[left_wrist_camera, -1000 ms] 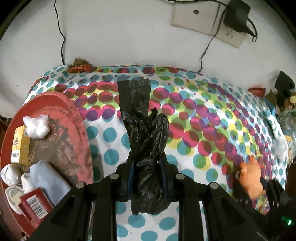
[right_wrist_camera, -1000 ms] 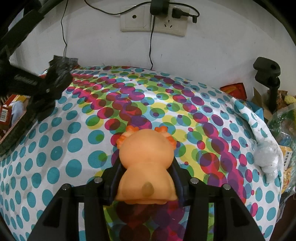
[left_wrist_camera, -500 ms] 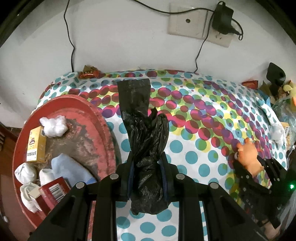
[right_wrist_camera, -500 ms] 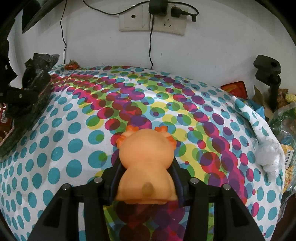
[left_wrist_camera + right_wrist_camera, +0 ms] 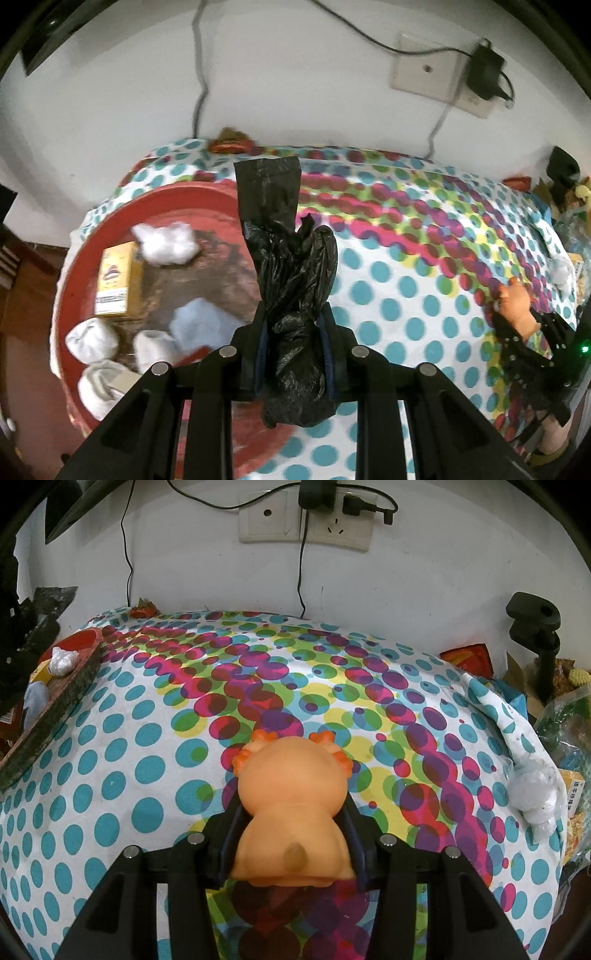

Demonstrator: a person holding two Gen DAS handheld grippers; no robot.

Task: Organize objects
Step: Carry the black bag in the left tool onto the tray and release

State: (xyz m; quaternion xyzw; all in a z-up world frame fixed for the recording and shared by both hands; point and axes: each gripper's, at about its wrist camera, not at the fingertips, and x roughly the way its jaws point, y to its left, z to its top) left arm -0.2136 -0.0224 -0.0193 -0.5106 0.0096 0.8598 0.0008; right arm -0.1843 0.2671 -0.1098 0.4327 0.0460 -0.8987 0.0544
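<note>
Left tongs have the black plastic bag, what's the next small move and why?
Probably carry the black plastic bag a little further left over the red tray and let go: the left tongs grip it, and the tray already holds the white wads and a yellow box.

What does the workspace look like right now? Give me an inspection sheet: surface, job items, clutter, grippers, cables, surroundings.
Surface: dotted cloth covers the table; no bare top seen.
Job's things: black bag in the left gripper; orange toy in the right gripper, resting on the cloth; red tray at the cloth's left end holds a yellow box, white wads and a blue cloth.
Clutter: wrapper at the far edge; white wad at the right edge; packets beyond it.
Grippers: left gripper shut on the bag; right gripper shut on the toy.
Cables: two cords hang from the wall socket behind the table.
Surroundings: white wall; black clamp at right.
</note>
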